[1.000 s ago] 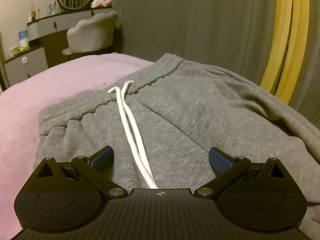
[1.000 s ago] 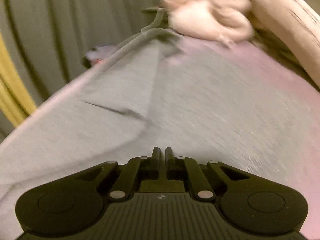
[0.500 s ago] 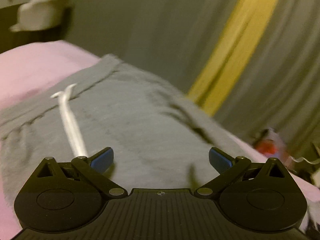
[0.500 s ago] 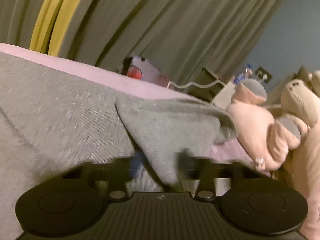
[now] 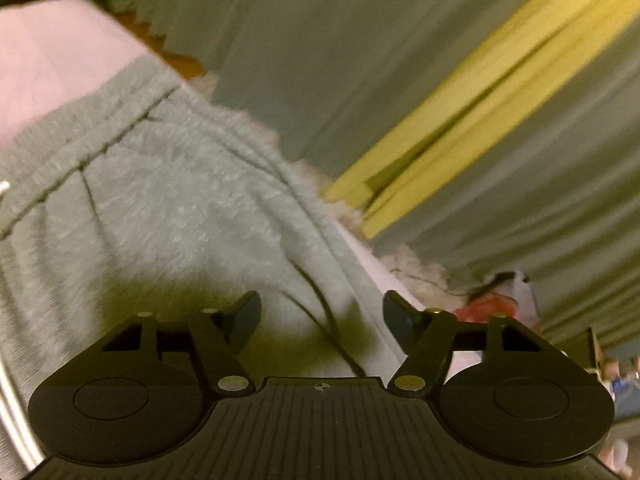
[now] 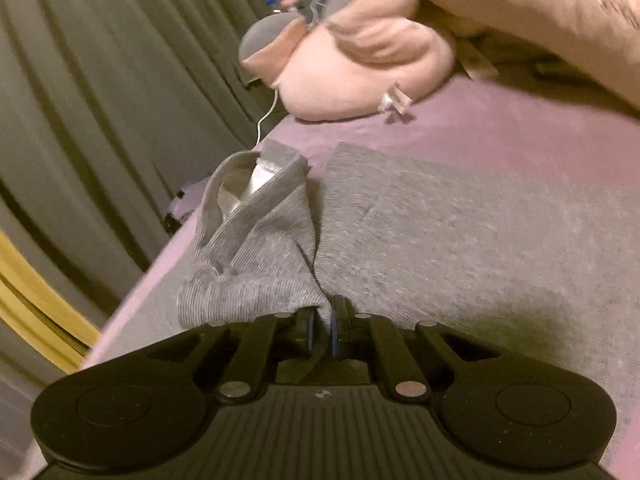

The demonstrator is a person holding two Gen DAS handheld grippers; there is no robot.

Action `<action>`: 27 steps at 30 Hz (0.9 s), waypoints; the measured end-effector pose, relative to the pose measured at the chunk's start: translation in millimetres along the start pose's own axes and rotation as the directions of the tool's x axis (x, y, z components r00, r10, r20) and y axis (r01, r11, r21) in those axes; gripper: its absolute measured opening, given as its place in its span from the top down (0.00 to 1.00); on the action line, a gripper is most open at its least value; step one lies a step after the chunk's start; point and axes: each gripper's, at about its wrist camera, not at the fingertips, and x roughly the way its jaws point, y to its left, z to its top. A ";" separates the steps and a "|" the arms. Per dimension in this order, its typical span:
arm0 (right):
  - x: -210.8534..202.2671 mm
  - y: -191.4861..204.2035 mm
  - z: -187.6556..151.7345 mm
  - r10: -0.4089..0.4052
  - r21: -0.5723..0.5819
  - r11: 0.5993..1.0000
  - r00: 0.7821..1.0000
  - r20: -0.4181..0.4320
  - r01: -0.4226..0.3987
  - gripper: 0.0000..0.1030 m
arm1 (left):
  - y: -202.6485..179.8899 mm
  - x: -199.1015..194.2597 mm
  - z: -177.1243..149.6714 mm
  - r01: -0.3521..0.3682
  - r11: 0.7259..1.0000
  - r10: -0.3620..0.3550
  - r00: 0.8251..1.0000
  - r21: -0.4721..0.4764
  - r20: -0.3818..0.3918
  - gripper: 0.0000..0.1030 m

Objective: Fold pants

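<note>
Pants: grey sweatpants (image 5: 168,216) spread flat on the bed (image 6: 500,128), waist end in the left wrist view, leg ends in the right wrist view, near the bed's edge by the curtain (image 5: 360,60).
Left gripper: the left gripper (image 5: 322,316) hangs low over the cloth near the waistband (image 5: 100,136), fingers (image 5: 246,316) spread wide with nothing between them.
Right gripper: the right gripper (image 6: 323,326) has its fingers pressed nearly together on a pinch of cloth at the leg cuff (image 6: 256,216) — the cuff is lifted and bunched, its paler inside showing.
Feel: soft, thick knit, light for its bulk — it will drape and sag from any single hold and will not keep an edge straight by itself.
Slip: the fleecy cloth looks grippy, not slick; the plush bed cover will likely drag on it as it slides.
Where to hold: the ribbed cuff and the waistband, where the cloth is doubled and firmest; a pinch in mid-leg would only pull up a tent.
Watch: the white drawstring (image 5: 8,400) at the left edge could snag in a finger.
Nearby: a pink plush toy (image 6: 360,64) lies beyond the cuffs, apart from the pants.
</note>
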 end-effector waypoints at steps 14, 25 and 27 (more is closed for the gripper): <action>-8.3 -0.8 -11.5 -0.041 -0.158 0.986 0.996 0.079 0.053 0.91 | -41.9 58.6 -20.1 -0.093 0.988 0.105 0.990 0.125 -0.099 0.81; -38.4 -4.9 0.5 0.022 -0.101 0.995 0.996 0.086 -0.013 0.95 | -44.4 0.2 -38.7 -0.074 0.987 0.079 0.996 0.145 -0.030 0.90; -48.7 -8.5 2.4 0.037 -0.087 0.996 0.996 0.086 -0.029 0.95 | -46.6 -15.7 -42.2 -0.063 0.984 0.066 0.998 0.167 -0.013 0.90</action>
